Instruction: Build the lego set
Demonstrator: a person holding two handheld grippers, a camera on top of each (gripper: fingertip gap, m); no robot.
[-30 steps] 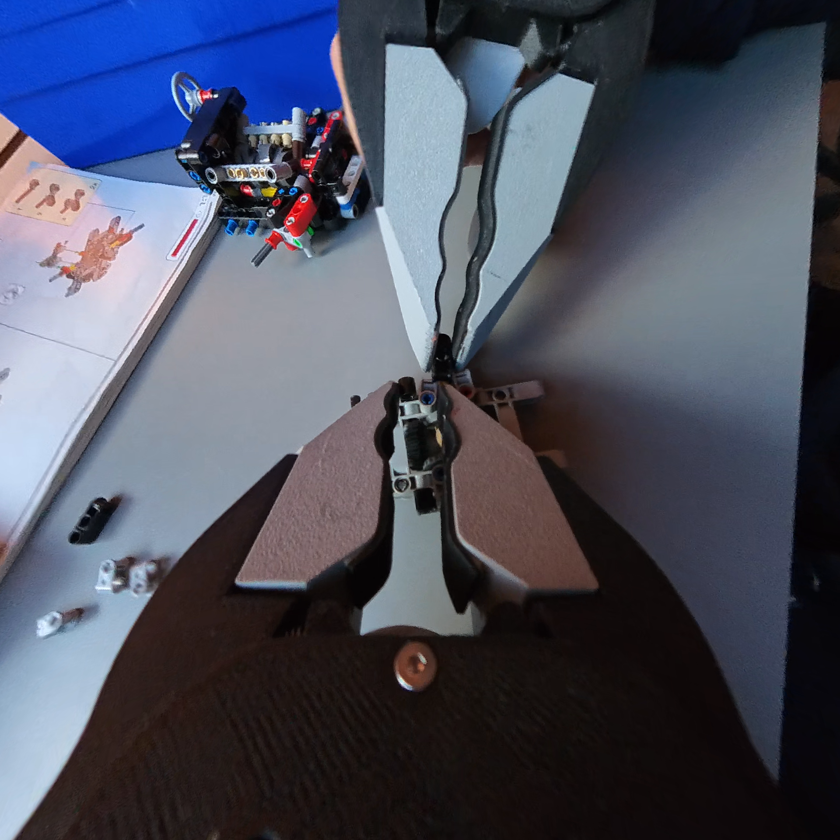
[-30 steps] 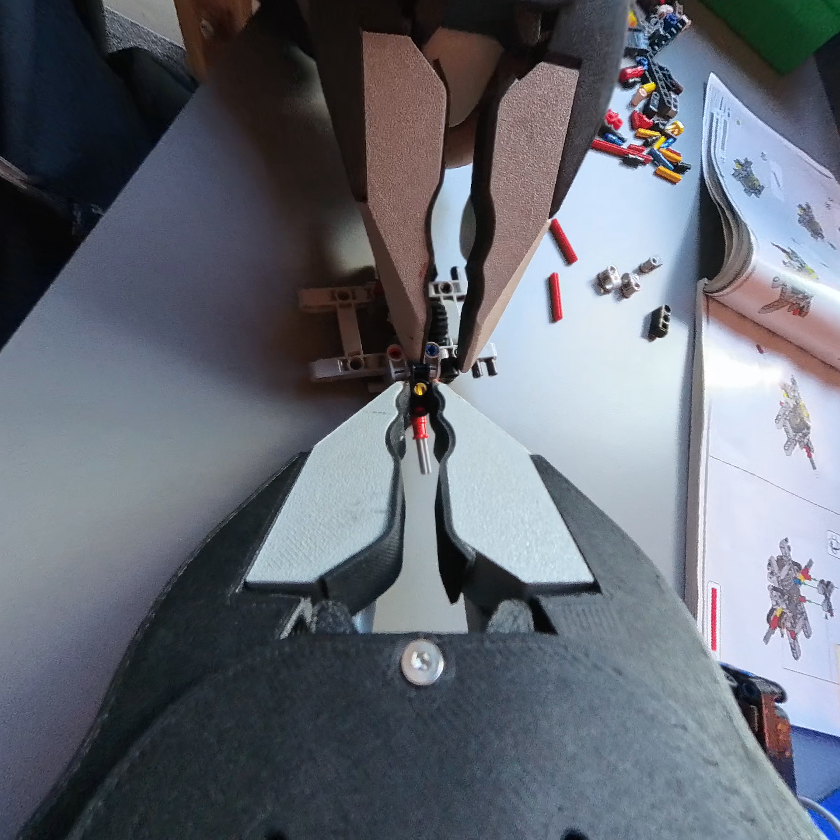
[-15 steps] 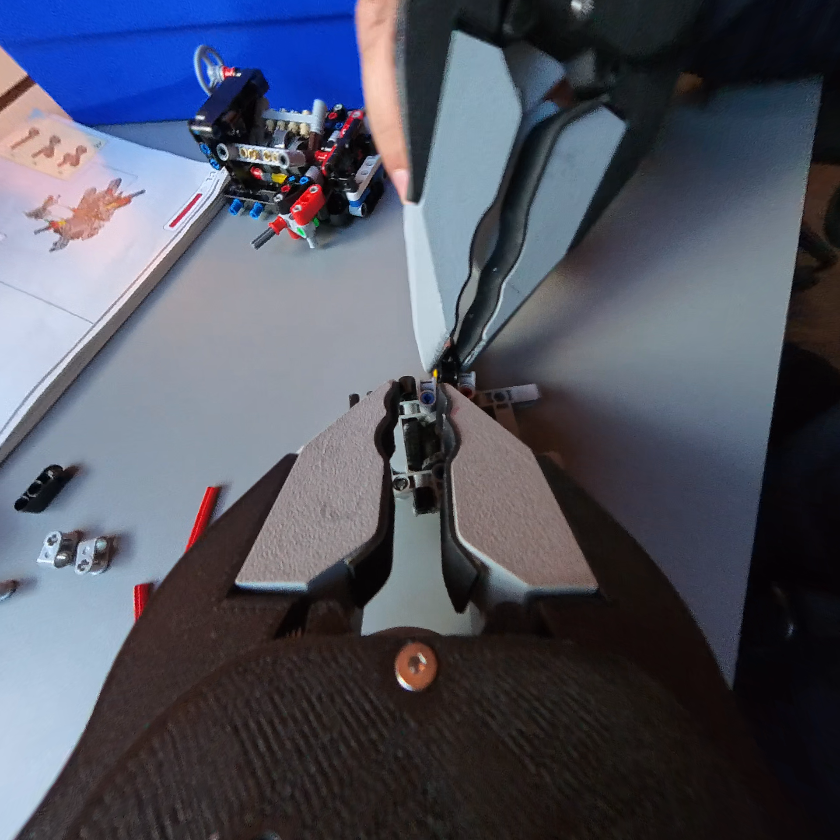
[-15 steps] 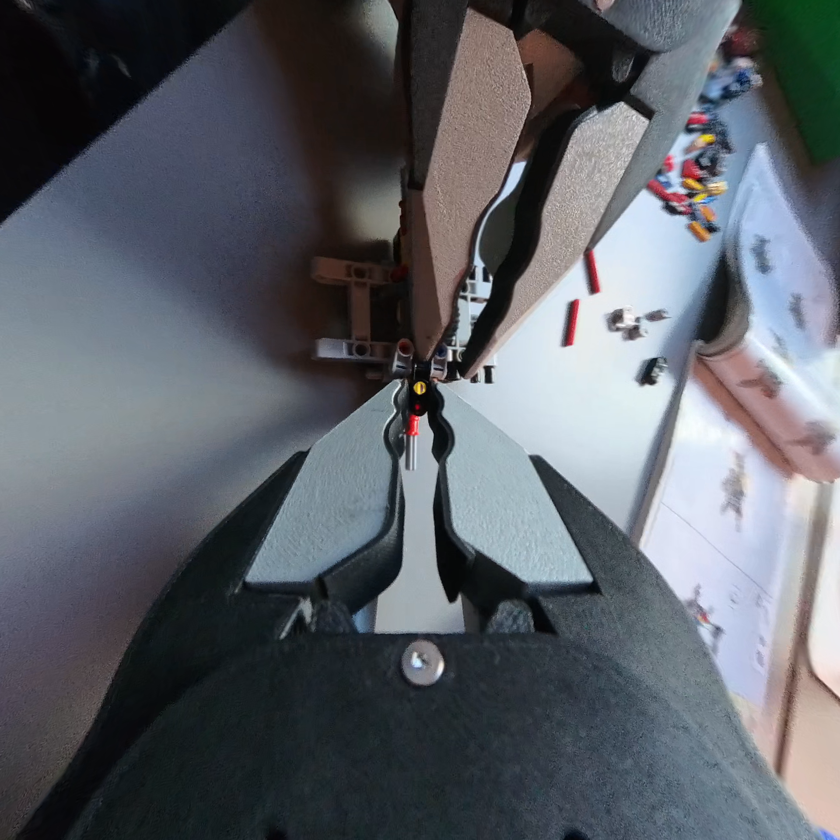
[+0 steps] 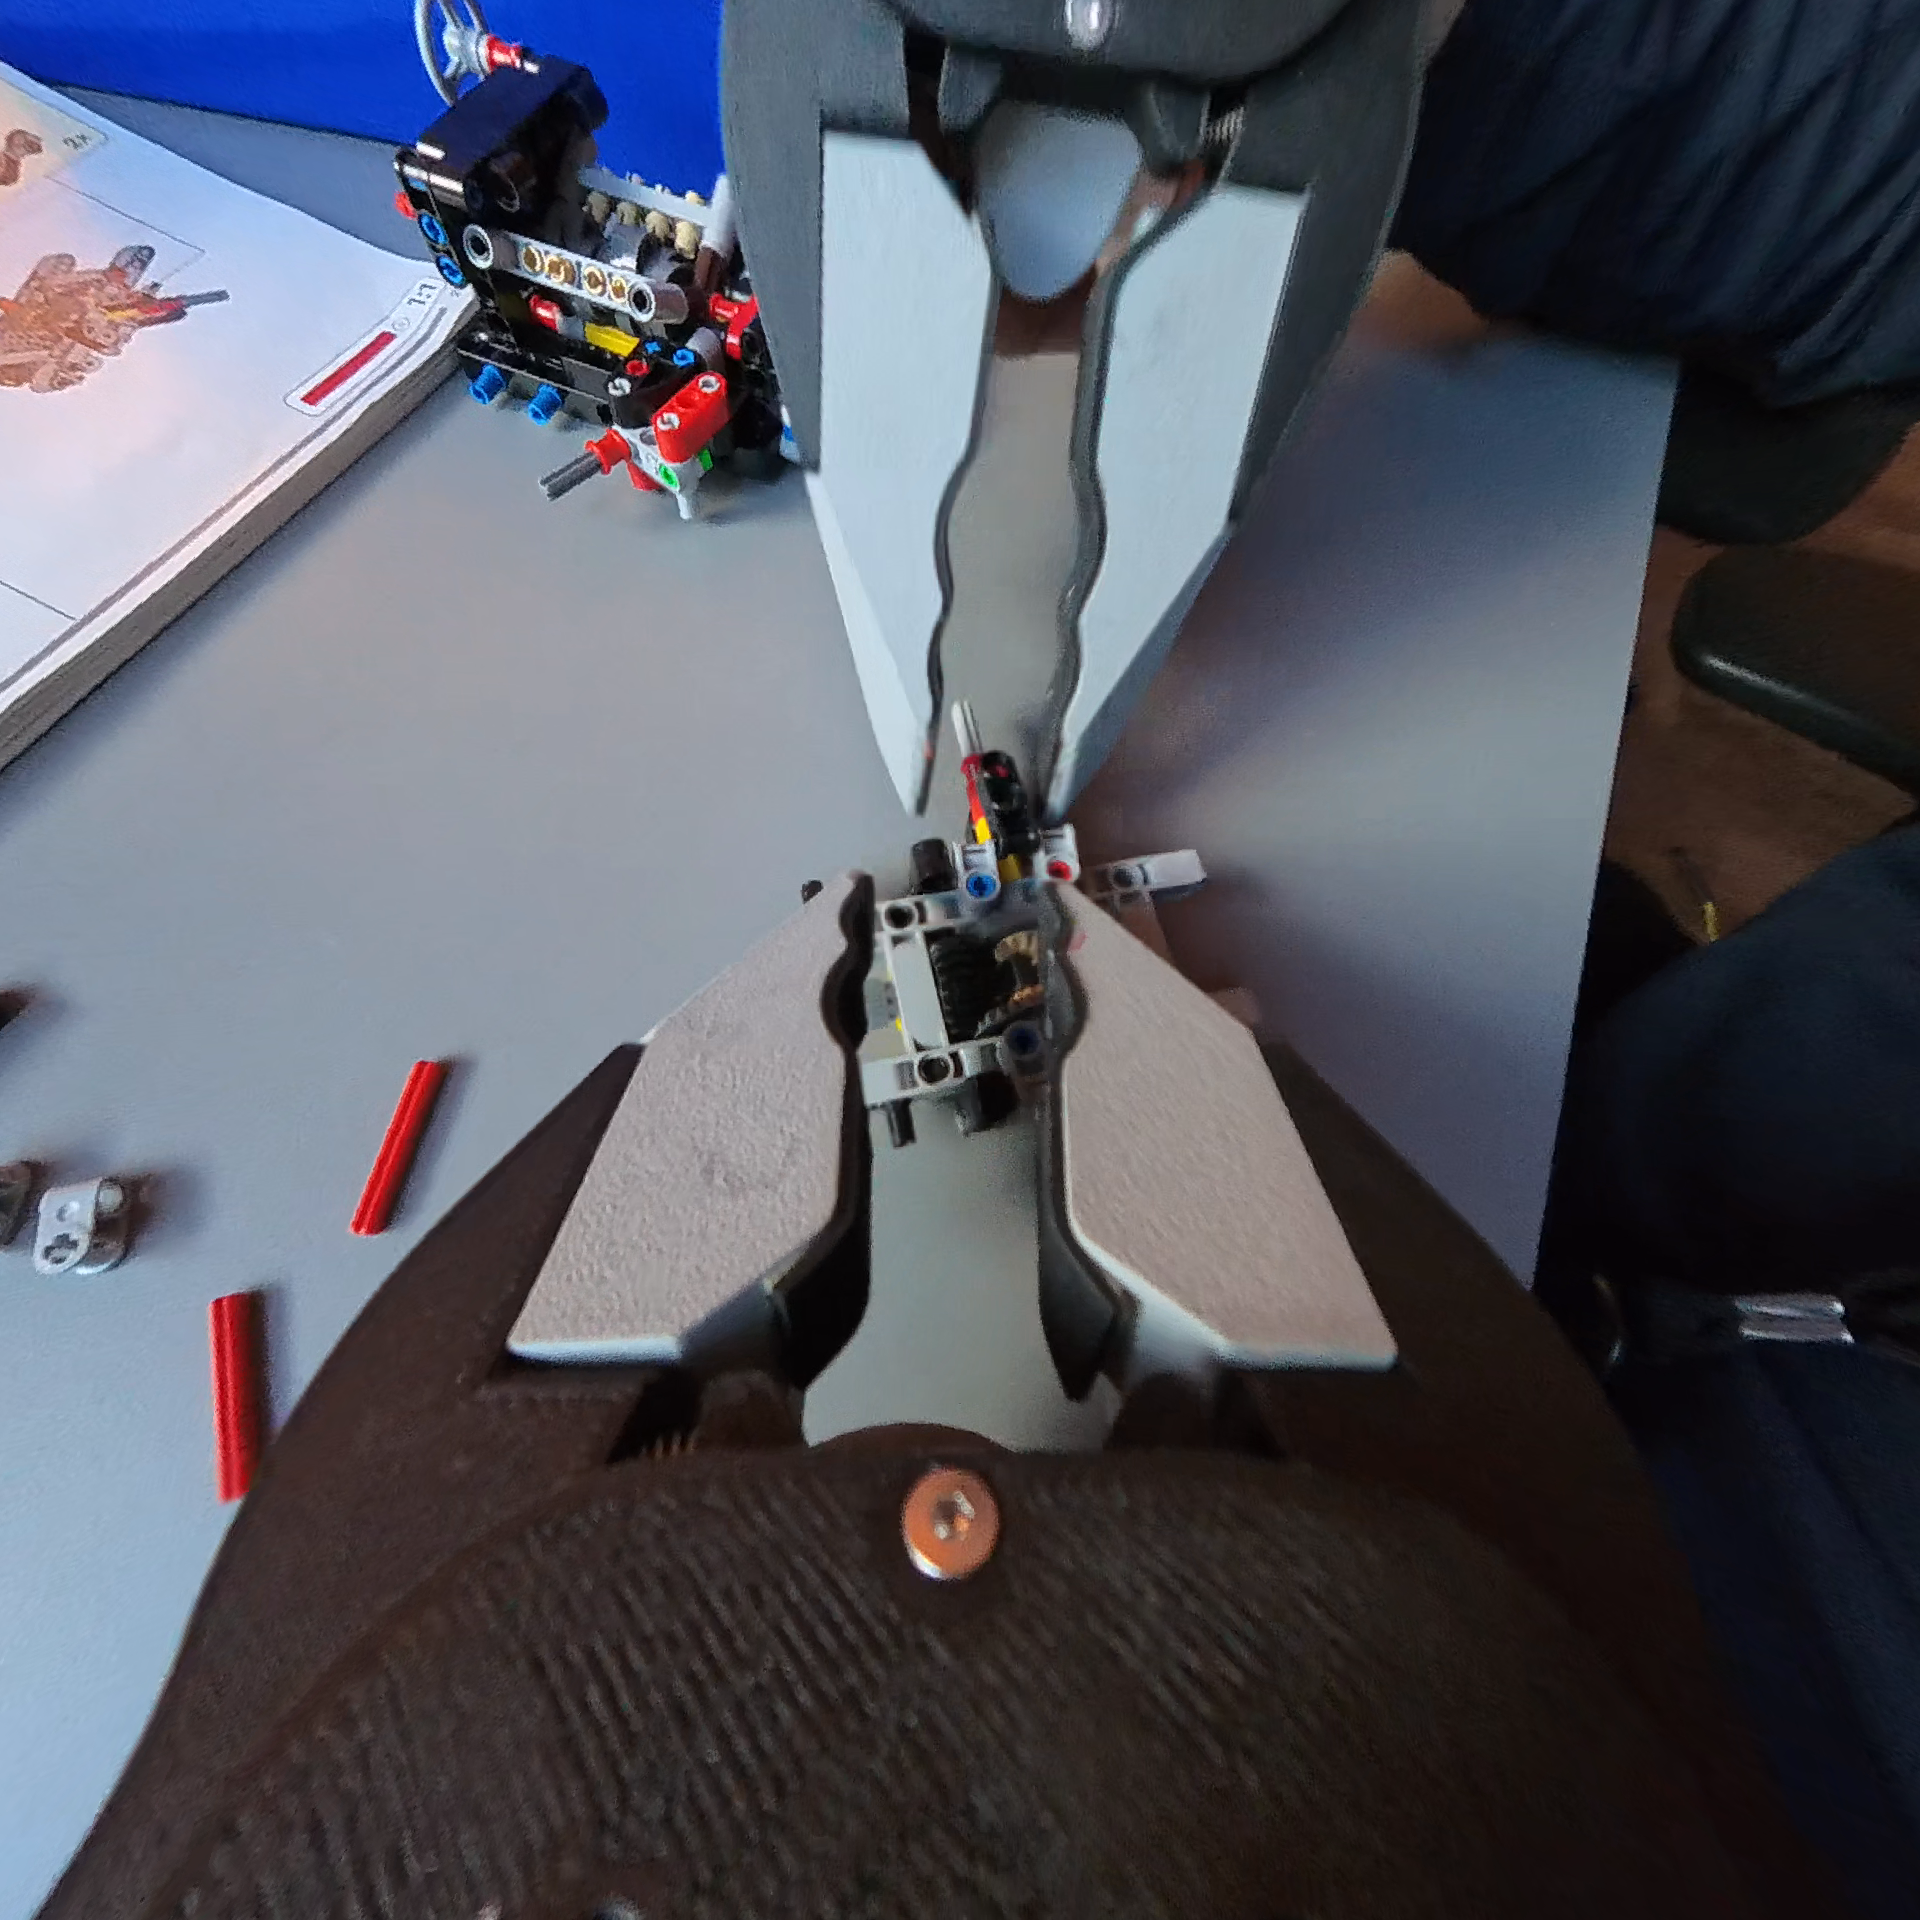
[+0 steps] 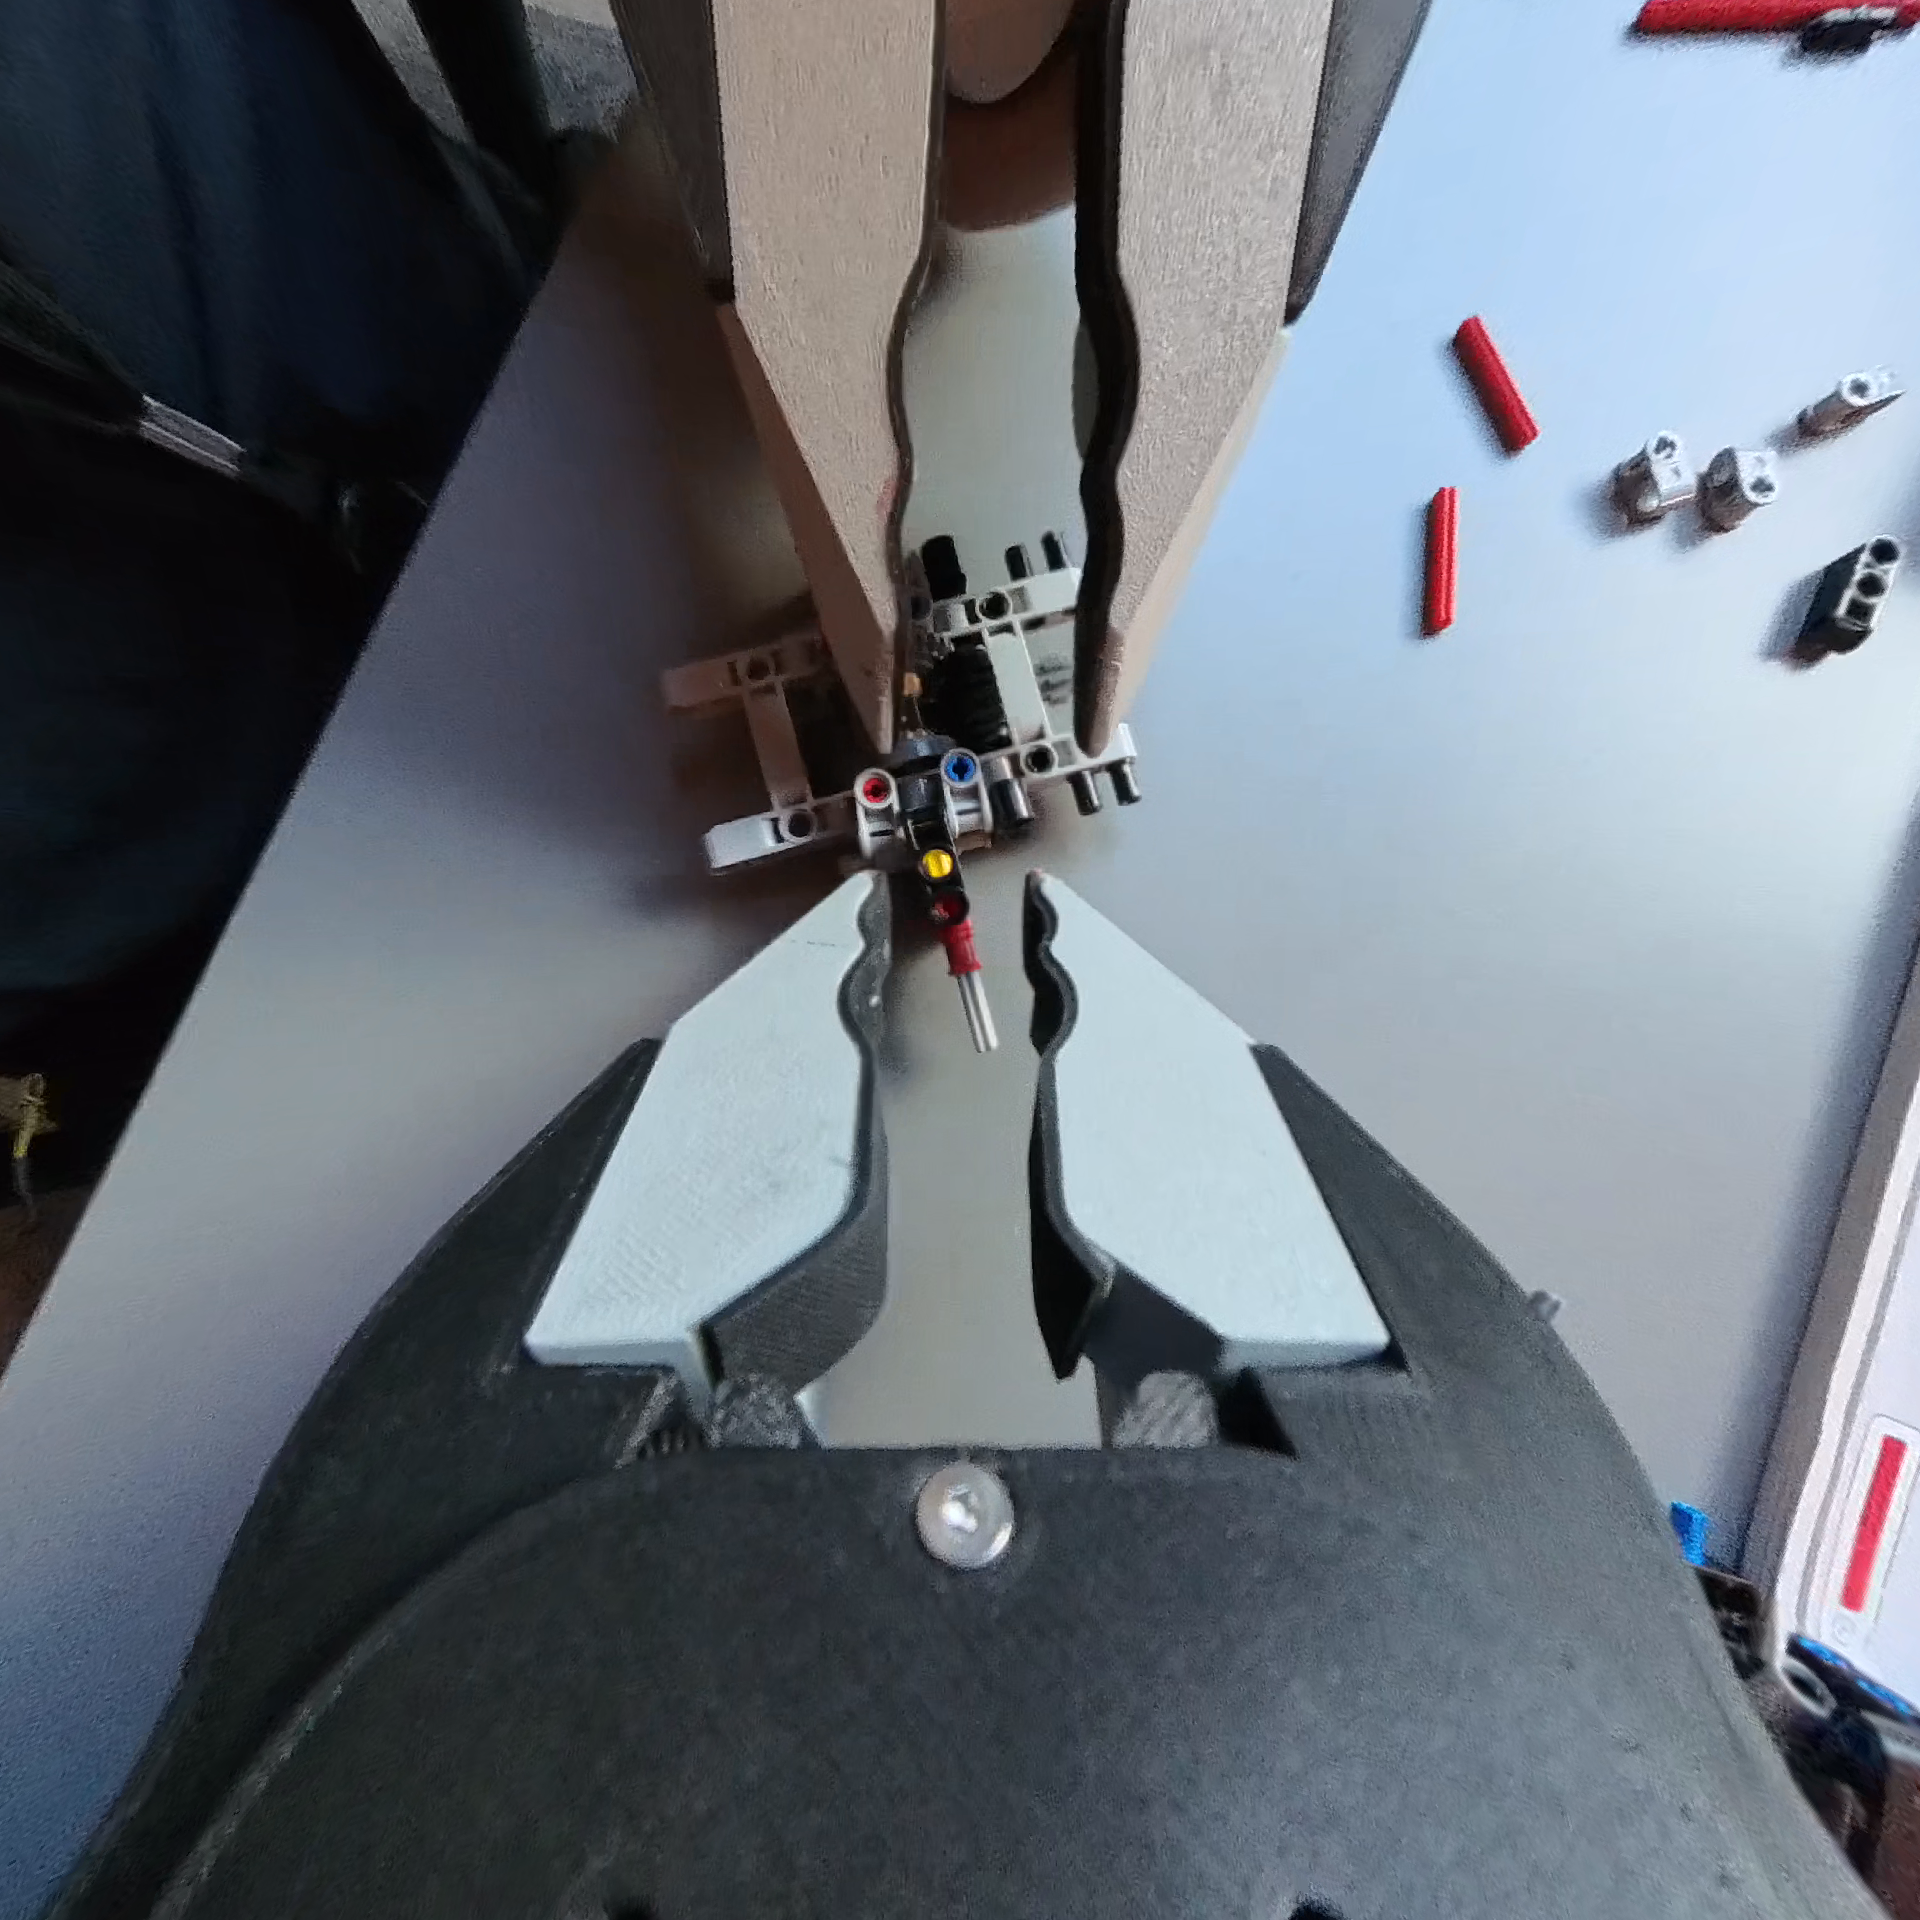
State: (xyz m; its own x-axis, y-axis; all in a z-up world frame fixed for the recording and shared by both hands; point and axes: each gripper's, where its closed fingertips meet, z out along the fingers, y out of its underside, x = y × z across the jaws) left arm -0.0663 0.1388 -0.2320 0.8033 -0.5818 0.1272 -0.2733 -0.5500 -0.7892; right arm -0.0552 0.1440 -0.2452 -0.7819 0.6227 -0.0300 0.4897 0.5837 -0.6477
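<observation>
Apprentice: Fingers first. How do they stand?

Fitter: Both pairs are parted. The right gripper (image 6: 951,883) is slack. A black link (image 6: 940,883) with a red-and-grey pin (image 6: 966,977) juts out between its pads, and there is clear space on the pin's right side.

Apprentice: And the left gripper (image 5: 956,894)?

Fitter: It straddles the grey gear frame (image 5: 935,997), which lies on the counter (image 5: 520,779) tip to tip with the right one. The pads look loose on it, though the blur there leaves me unsure.

Apprentice: What else is nearby?

Fitter: Two red axles (image 5: 400,1143) are well apart to the left, with small grey connectors (image 5: 78,1226) beyond them. Farther back are a built model (image 5: 582,301) and an open booklet (image 5: 156,312).

Apprentice: How should the frame be handled?

Fitter: I'd pinch the frame's flat beams, never the gears. I'd take the link squarely by its black body, since the thin pin would likely twist.
</observation>
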